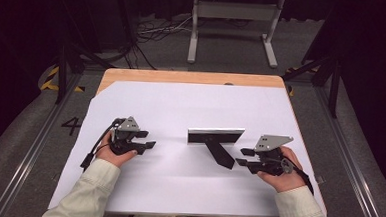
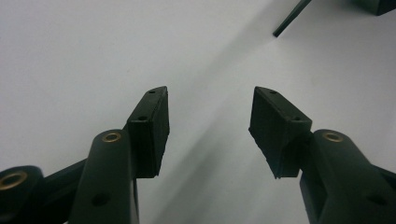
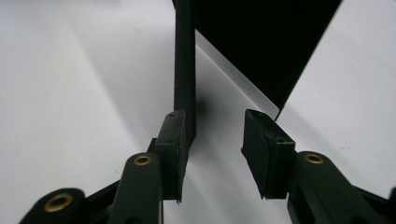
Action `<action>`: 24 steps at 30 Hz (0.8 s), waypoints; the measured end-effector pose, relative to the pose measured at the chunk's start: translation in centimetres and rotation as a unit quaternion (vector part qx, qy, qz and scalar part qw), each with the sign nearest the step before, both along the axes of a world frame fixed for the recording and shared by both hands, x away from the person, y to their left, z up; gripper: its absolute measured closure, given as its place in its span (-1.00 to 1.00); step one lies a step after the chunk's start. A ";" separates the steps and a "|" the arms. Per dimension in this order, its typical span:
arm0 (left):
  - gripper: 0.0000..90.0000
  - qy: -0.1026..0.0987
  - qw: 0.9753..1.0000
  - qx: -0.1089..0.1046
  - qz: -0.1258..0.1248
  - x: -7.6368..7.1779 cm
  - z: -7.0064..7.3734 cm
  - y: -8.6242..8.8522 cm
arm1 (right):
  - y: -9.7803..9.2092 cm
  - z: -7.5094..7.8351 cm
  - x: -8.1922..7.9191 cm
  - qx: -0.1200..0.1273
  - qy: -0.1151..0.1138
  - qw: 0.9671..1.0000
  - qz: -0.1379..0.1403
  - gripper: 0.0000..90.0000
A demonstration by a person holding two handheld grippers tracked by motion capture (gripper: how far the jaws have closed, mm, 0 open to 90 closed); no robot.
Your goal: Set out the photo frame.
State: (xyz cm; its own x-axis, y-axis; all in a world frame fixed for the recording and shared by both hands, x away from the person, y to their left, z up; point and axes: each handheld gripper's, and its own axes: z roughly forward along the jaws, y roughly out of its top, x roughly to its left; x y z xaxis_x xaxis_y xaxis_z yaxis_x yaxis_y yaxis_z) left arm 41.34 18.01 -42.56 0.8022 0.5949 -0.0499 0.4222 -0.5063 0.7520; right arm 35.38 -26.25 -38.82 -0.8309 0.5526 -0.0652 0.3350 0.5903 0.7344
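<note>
The black stand was located at the middle of the tabletop, upright and not yet gripped. The right claw was spread around its foot; the left claw was spread, well apart, over bare sheet.

Bare white sheet lies open all round; only the black stand blocks the middle.

A wooden desk under a white sheet. Grey floor around, marked with a painted 4. Beyond, a grey metal stand, tangled cables, yellow-black tape.
</note>
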 end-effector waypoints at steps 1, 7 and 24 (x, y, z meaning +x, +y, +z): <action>0.07 -0.002 1.000 -0.002 -0.002 0.0 0.0 0.0 | -0.2 0.0 0.0 0.003 -0.002 1.000 0.001 0.33; 0.07 -0.016 1.000 -0.003 -0.012 -0.1 0.1 -0.5 | -1.3 0.4 0.2 0.016 -0.010 1.000 0.002 0.33; 0.13 -0.007 0.998 -0.043 -0.034 0.9 0.8 -3.0 | -3.0 0.4 0.6 0.026 -0.014 1.000 -0.002 0.31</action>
